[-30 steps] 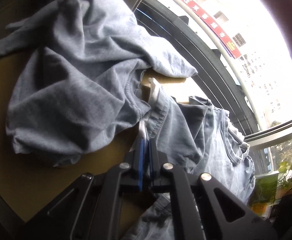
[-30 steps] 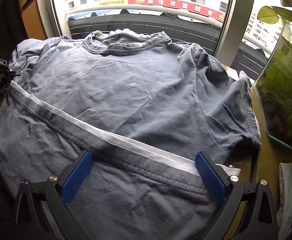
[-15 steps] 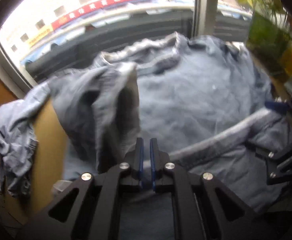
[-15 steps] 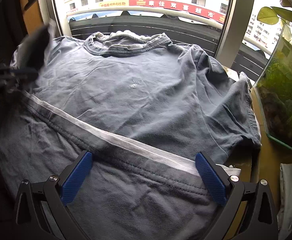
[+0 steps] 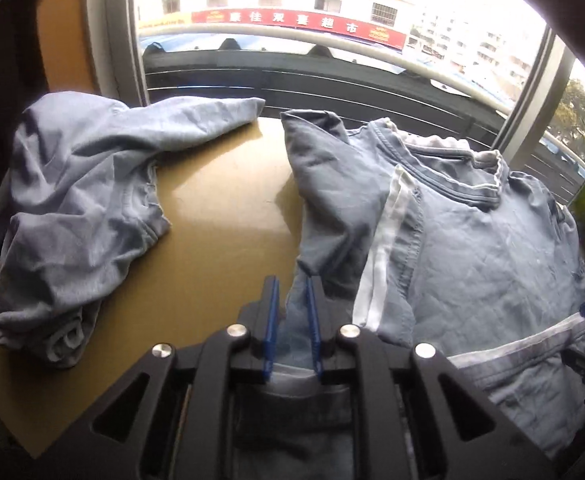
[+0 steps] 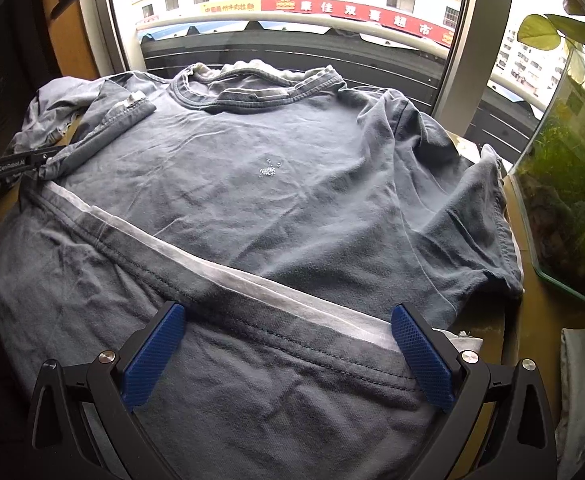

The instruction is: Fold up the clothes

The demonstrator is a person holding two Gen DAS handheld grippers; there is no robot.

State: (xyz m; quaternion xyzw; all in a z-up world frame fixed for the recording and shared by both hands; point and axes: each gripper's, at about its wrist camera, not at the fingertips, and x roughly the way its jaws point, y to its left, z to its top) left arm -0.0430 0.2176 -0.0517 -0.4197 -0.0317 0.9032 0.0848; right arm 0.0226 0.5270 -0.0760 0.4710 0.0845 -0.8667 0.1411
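Observation:
A dark blue-grey T-shirt (image 6: 276, 200) lies flat on the wooden table, collar toward the window, its bottom hem folded up with a white inner band showing. Its left sleeve (image 5: 332, 200) is folded inward over the chest. My left gripper (image 5: 292, 312) sits at the shirt's left edge, jaws slightly apart with cloth lying between the pads; it also shows in the right wrist view (image 6: 16, 166). My right gripper (image 6: 288, 344) is wide open, hovering over the folded hem, holding nothing.
A crumpled light blue garment (image 5: 76, 208) lies left of the shirt on the table (image 5: 228, 216). A glass tank with plants (image 6: 568, 184) stands at the right edge. A folded cloth (image 6: 584, 392) lies at the near right. The window is just behind.
My left gripper carried the shirt's left sleeve up and over, laid it on the chest, and its jaws have parted slightly. My right gripper has stayed still and open.

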